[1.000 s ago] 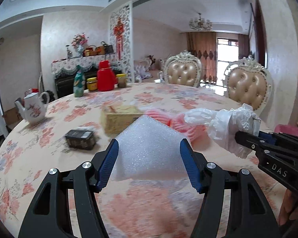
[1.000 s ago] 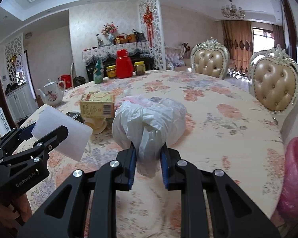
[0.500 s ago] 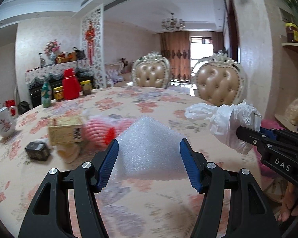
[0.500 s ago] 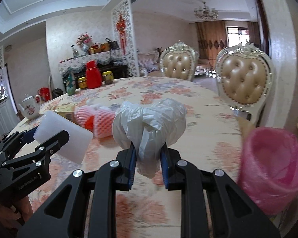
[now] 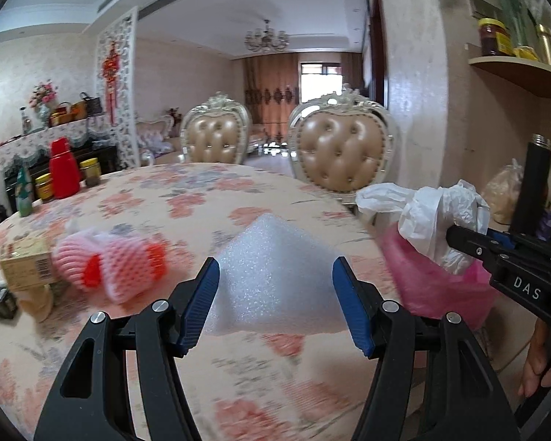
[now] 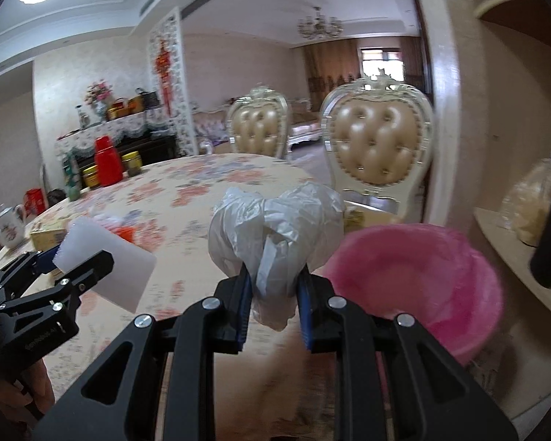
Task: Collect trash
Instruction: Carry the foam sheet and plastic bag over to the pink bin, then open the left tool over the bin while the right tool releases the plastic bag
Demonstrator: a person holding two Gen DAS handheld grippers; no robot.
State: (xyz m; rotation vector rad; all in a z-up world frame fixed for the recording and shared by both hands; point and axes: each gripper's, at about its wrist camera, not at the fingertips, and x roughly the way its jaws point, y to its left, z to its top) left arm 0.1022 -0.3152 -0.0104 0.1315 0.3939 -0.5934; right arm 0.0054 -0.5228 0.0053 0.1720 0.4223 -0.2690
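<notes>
My left gripper is shut on a white foam sheet, held above the floral table; the same foam sheet shows at the left of the right wrist view. My right gripper is shut on a crumpled white plastic bag, carried just left of a pink-lined trash bin. In the left wrist view the plastic bag hangs over the near rim of the bin. Pink foam fruit nets lie on the table at the left.
Two padded chairs stand behind the table. A yellow box and a dark small box sit at the table's left, a red thermos and jars at its far side. A shelf runs along the right wall.
Both grippers have swung to the right across the table with the foam sheet and the plastic bag still held. The pink bin has come into view, close beside the bag.
</notes>
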